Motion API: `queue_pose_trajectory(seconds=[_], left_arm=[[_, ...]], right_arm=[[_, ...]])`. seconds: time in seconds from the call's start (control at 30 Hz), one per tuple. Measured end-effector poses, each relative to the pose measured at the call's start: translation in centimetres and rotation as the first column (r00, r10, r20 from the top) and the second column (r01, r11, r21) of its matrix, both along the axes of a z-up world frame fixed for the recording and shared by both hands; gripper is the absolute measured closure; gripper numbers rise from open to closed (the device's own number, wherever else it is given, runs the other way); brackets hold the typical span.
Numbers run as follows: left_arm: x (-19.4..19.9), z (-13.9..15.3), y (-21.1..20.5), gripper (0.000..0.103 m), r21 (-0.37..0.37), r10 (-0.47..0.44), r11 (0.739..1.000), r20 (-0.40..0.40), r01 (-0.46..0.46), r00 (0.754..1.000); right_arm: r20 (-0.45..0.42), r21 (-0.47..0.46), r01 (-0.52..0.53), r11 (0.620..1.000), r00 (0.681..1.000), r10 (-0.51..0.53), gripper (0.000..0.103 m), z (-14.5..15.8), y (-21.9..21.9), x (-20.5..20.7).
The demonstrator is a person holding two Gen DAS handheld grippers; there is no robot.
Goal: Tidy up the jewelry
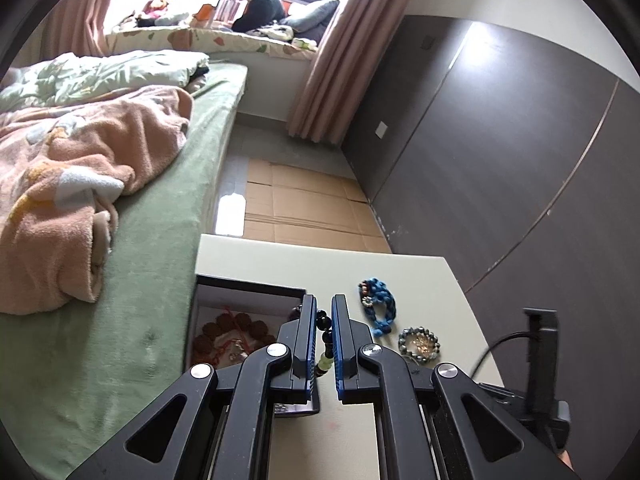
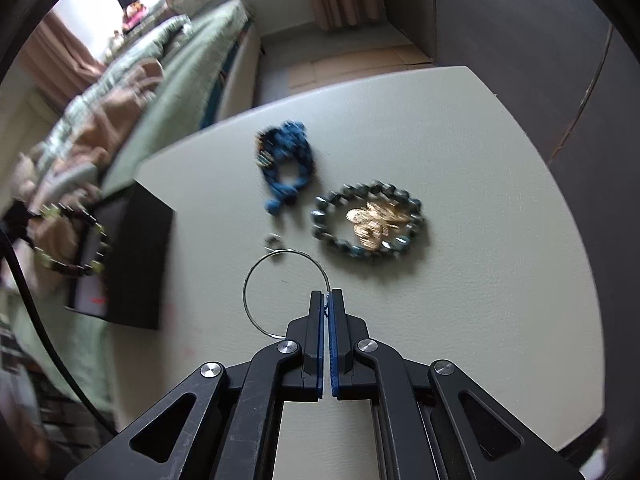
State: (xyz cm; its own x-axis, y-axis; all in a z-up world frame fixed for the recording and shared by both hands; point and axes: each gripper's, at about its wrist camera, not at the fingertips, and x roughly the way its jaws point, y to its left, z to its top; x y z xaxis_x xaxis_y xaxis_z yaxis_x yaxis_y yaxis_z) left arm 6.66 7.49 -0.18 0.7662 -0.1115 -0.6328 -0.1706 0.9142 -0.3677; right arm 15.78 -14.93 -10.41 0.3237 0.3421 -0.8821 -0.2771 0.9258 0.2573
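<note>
My left gripper (image 1: pixel 324 300) is shut on a bracelet of dark and pale green beads (image 1: pixel 324 324), held over the right edge of an open black box (image 1: pixel 248 292). In the right wrist view that bracelet (image 2: pixel 86 268) hangs blurred above the box (image 2: pixel 136 256). My right gripper (image 2: pixel 327 294) is shut on a thin silver wire hoop (image 2: pixel 245 288) just above the pale table (image 2: pixel 480 200). A small silver charm (image 2: pixel 274 241) sits at the hoop's far side. Beyond lie a blue braided bracelet (image 2: pixel 286 164) and a grey bead bracelet (image 2: pixel 320 216) ringing a gold ornament (image 2: pixel 374 220).
The box holds a brown bead bracelet (image 1: pixel 236 326) and red cord. The table (image 1: pixel 400 272) stands beside a bed with a green sheet (image 1: pixel 160 280) and a pink blanket (image 1: pixel 72 184). Cardboard (image 1: pixel 304 204) covers the floor beyond. A dark wall panel (image 1: pixel 500 160) runs along the right.
</note>
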Motion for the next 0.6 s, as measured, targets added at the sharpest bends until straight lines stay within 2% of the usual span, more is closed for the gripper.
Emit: queue_pose_trajectory(seconds=[0.2,0.4,0.6], left_arm=[[0.0,-0.1,1.4,0.096,0.008,0.043,0.999,-0.004,-0.043,0.999],[0.8,-1.1,2.7,0.095,-0.003,0.081,0.997,-0.044,-0.082,0.996],[2.3,-3.5,5.0,0.095,-0.103,0.084,0.989,-0.193,-0.106,0.978]], right_arm=[[0.021,0.145,-0.039,0.989,0.999,0.036,0.100,1.8,1.7,-0.2],[0.057,0.205,-0.081,0.975,0.996,0.070,0.100,2.8,3.7,-1.1],[0.069,0.262,-0.105,0.959,0.994,0.090,0.100,3.1,5.4,-1.2]])
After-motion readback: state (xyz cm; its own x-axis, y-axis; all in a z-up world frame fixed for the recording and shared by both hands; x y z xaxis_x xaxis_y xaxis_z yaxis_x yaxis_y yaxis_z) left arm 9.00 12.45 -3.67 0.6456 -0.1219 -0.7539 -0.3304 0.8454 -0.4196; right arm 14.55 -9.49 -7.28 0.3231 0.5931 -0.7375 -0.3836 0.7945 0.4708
